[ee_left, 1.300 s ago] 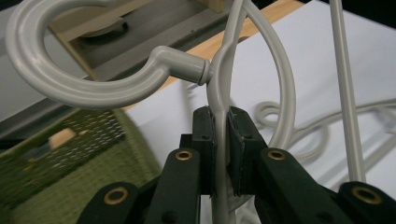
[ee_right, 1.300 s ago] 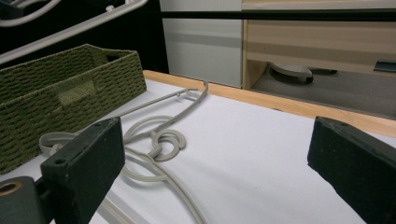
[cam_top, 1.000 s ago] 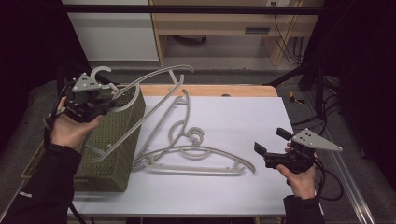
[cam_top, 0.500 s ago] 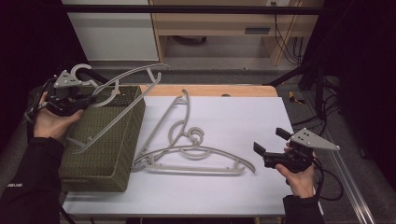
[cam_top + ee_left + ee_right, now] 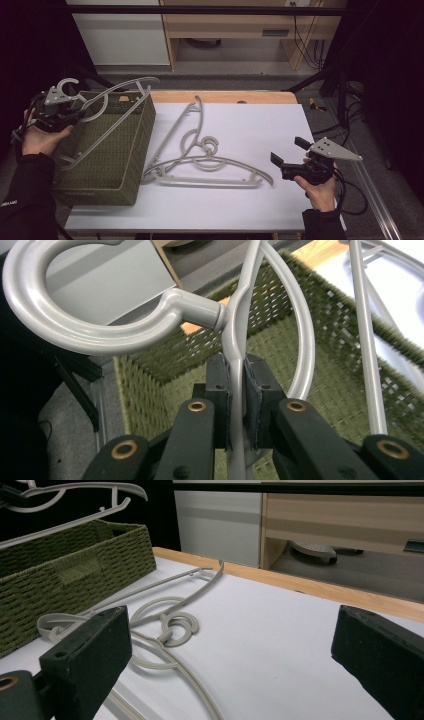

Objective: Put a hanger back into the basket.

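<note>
Left gripper [image 5: 70,117]: held in the person's left hand [image 5: 40,140] at the table's left edge, over the near-left rim of the basket. Jaws clamped on the neck of a grey plastic hanger [image 5: 107,107], just below its hook; in the left gripper view the pads [image 5: 220,385] press the neck from both sides, with the hook curling up and to the left above them.

Held hanger [image 5: 235,335]: lifted, tilted, its shoulders reaching across the basket toward the far-right corner, its lower bar running down along the inside. Whether the bar's low end touches the basket floor cannot be told from the high view.

Basket [image 5: 127,160]: green woven, rectangular, open-topped, standing at the table's left side, partly off the white surface.

Right gripper [image 5: 287,155]: held in the person's right hand [image 5: 320,187] at the table's right side, near the front edge. Jaws spread wide, nothing between them; they point left toward the hangers on the table, apart from them.

Hangers on the table [image 5: 200,155]: two grey ones, just beside the basket's right wall, between the basket and the right gripper. One lies along the front, its long arm toward the right gripper; the other angles away toward the wooden far edge. Their hooks overlap near the middle [image 5: 175,625].

Table [image 5: 250,125]: white top, wooden strip along the far edge.
</note>
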